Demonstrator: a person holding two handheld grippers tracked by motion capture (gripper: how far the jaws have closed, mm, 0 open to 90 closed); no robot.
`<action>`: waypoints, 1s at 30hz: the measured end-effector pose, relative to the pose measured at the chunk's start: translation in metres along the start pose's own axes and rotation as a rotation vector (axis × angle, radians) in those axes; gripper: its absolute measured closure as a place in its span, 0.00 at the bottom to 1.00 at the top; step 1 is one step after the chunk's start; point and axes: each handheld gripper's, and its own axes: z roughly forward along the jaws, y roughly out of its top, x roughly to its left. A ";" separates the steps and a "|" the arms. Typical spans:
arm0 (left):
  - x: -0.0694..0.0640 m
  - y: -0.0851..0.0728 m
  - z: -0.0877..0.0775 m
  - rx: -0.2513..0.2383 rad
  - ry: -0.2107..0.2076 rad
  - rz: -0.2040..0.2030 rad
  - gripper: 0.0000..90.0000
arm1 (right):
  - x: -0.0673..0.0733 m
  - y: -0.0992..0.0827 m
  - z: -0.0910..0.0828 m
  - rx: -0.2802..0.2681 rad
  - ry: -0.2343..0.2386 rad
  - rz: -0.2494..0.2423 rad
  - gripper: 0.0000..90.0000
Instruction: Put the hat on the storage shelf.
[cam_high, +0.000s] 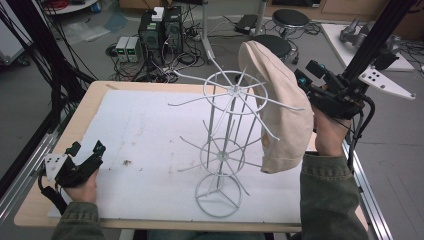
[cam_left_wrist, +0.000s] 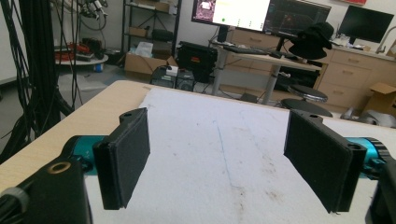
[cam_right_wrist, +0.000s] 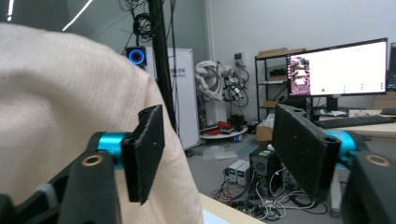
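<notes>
High view overhead, facing forward-down; 2 gripper views low; all share table (cam_high: 100, 100).

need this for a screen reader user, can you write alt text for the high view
A white wire rack stands on a white mat on a wooden table, with a beige cloth cap hanging on its right prongs. The right gripper is open beside the cap; the left gripper rests open at the table's left edge.

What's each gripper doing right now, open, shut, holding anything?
Left gripper: open, nothing between its jaws, low over the white mat.
Right gripper: open, holding nothing; the beige hat hangs on the wire rack beside it.
</notes>
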 end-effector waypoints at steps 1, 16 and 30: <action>0.000 0.000 0.000 0.001 0.001 0.000 0.25 | 0.000 0.000 0.000 0.000 0.000 0.000 0.36; 0.000 0.000 0.000 -0.002 0.001 -0.001 0.25 | -0.002 -0.012 0.002 -0.019 -0.240 -0.001 0.13; 0.000 0.000 -0.001 -0.003 0.006 0.000 0.25 | 0.003 -0.033 -0.008 0.051 -0.468 -0.058 0.13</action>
